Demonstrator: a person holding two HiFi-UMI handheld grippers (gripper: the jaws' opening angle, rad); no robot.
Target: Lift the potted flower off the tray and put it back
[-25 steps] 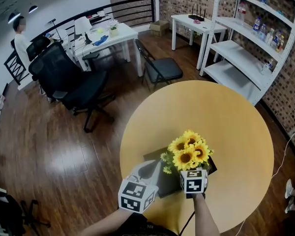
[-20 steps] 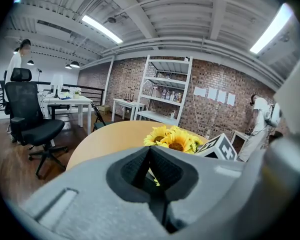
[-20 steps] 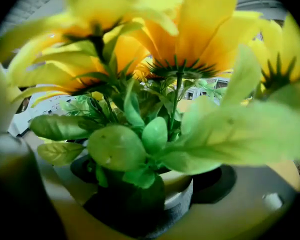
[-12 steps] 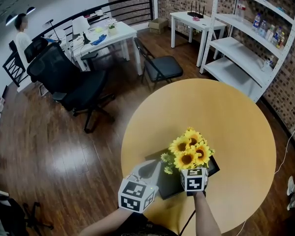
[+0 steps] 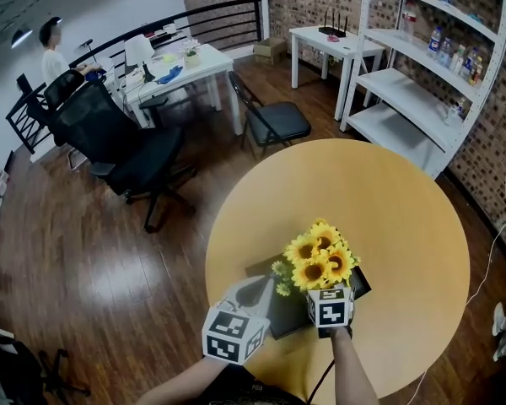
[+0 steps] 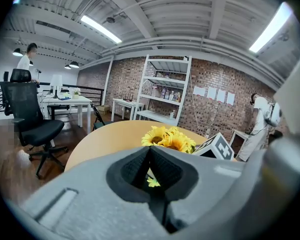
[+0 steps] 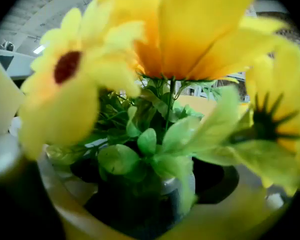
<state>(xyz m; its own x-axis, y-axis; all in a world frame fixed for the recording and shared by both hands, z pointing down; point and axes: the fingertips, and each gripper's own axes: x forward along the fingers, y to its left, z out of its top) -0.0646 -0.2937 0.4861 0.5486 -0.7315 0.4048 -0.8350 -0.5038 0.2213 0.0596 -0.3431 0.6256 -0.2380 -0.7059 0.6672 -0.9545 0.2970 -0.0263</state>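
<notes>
Round wooden table (image 5: 405, 226) on dark plank floor, brick-walled room.
- Potted flower (image 5: 319, 260): yellow sunflower heads, green leaves, dark pot. Positioned over black tray (image 5: 263, 270) at near side of table. Contact between pot base and tray not discernible.
- Right gripper (image 5: 330, 298): clamped on the pot from the near side, blooms directly above its marker cube.
- Left gripper (image 5: 257, 292): jaws pressed together with nothing between, above tray's left part, just beside the flowers.
- Beyond table: black folding chair (image 5: 274, 121), black office chair (image 5: 122, 146), white desk (image 5: 194, 62), white shelving (image 5: 422, 83) along brick wall, person (image 5: 55, 57) at far left.
</notes>
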